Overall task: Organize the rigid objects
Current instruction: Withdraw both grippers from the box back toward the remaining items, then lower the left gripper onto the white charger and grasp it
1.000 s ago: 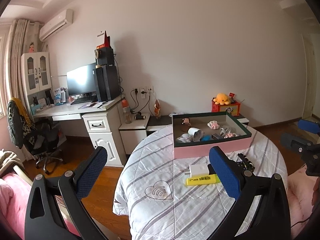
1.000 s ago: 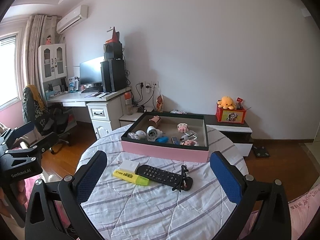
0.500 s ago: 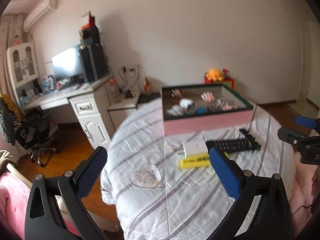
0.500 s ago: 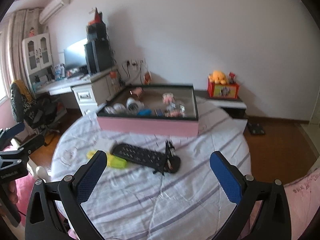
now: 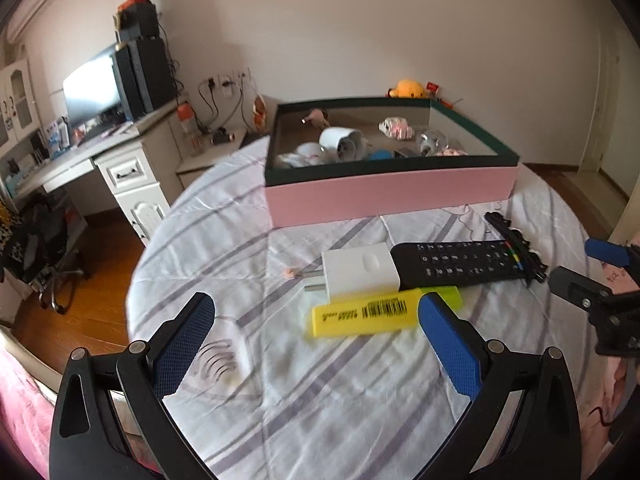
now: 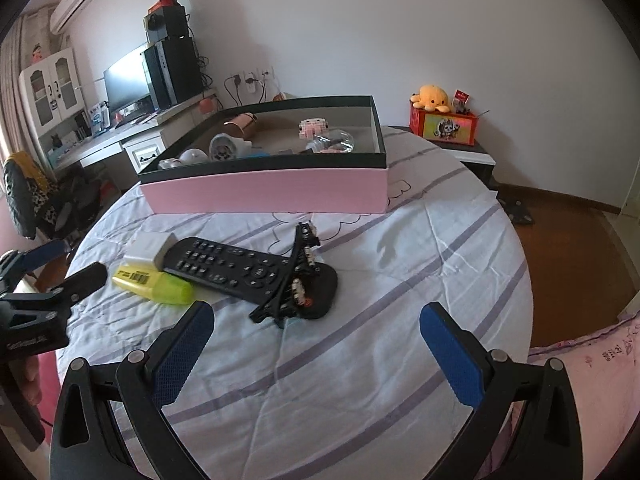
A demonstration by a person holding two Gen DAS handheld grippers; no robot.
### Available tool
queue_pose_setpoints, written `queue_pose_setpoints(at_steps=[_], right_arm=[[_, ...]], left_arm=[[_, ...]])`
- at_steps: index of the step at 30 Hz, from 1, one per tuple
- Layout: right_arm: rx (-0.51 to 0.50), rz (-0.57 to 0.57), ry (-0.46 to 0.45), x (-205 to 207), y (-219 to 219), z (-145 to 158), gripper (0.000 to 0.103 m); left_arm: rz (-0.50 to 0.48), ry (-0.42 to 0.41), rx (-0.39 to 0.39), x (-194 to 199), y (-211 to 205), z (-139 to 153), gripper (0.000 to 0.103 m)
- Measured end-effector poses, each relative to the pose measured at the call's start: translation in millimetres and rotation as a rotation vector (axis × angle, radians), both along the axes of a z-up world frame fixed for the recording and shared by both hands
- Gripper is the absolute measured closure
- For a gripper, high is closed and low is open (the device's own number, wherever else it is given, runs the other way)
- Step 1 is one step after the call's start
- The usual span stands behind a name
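Note:
A yellow highlighter point(image 5: 372, 314) point(image 6: 154, 282), a white charger plug point(image 5: 358, 270) point(image 6: 150, 248), a black remote point(image 5: 460, 262) point(image 6: 248, 270) and a black hair clip point(image 5: 514, 240) point(image 6: 294, 276) lie on the striped round table point(image 5: 320, 400) point(image 6: 360, 360). The clip rests on the remote. Behind them stands a pink box point(image 5: 392, 192) point(image 6: 264, 190) holding several small items. My left gripper point(image 5: 316, 340) is open, just short of the highlighter. My right gripper point(image 6: 316, 340) is open, just short of the clip.
A desk point(image 5: 80, 152) with a monitor and an office chair point(image 5: 44, 248) stand left of the table. A red box with an orange plush point(image 6: 442, 120) sits on a low cabinet at the back right. Wooden floor lies around the table.
Both grippers have moved forward and down toward the table. The highlighter, plug, remote and clip now lie close in front of the fingers. Nothing was grasped.

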State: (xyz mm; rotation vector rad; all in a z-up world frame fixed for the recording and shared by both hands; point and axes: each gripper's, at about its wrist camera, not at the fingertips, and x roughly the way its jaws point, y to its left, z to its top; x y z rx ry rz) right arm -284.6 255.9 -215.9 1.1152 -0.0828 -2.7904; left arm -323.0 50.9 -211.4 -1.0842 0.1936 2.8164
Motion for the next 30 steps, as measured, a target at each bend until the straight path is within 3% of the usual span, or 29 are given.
queue_pose_setpoints(at_steps=[12,15,16,17,27,30], right_arm=[[-0.016,0.001,-0.033,-25.4,10.1,-11.6,0.000],[-0.019,0.003,-0.036,-28.0,10.2,-12.6,0.000],[-0.019,0.004,-0.037,-28.7,9.6,-12.7,0.000],[-0.018,0.005,-0.036,-29.1,8.9,-12.7,0.000],[-0.032,0.046,-0.073,-39.6,-3.0,-19.8,0.000],[-0.046,0.039,-0.084,-41.0,0.2,-22.6,0.013]], left_arm=[[-0.004,-0.106,0.051,-49.4,5.0,-29.4,0.004],[-0.018,-0.115,0.102,-51.6,-1.4,-29.2,0.019],[-0.020,-0.123,0.096,-53.0,-1.2,-30.6,0.034],[-0.016,-0.133,0.078,-54.5,-0.3,-32.8,0.036],[-0.009,-0.102,0.037,-40.7,-11.6,-27.1,0.036],[-0.007,-0.086,0.036,-34.1,-17.2,-21.2,0.036]])
